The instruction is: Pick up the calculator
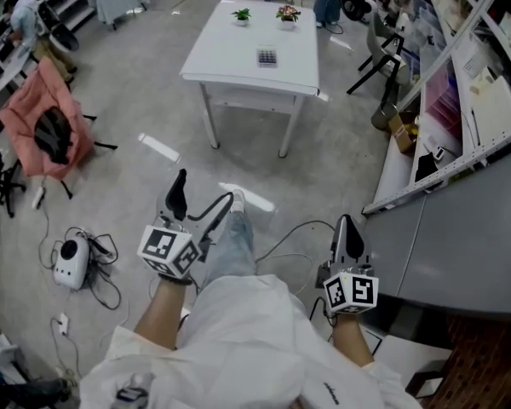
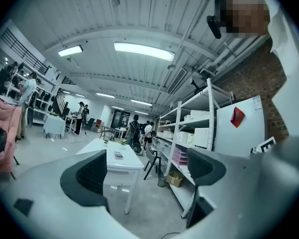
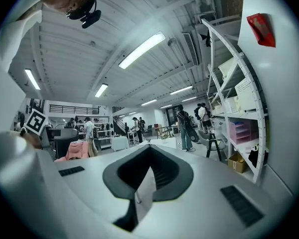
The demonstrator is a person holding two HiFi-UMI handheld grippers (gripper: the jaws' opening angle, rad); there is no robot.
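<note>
Left gripper (image 1: 201, 201) released, empty. Right gripper (image 1: 349, 239) clenched on nothing. Both sit low by the person's legs. Calculator (image 1: 266, 57) lies well ahead, mid white table (image 1: 226, 62), toward its front edge. Close in first, then straddle it with open jaws.

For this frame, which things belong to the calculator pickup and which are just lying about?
Job: calculator, white table under it, left gripper (open), right gripper (shut).
Lying about: green potted plant, flowering potted plant, pink-draped chair, white device with cables on floor.
</note>
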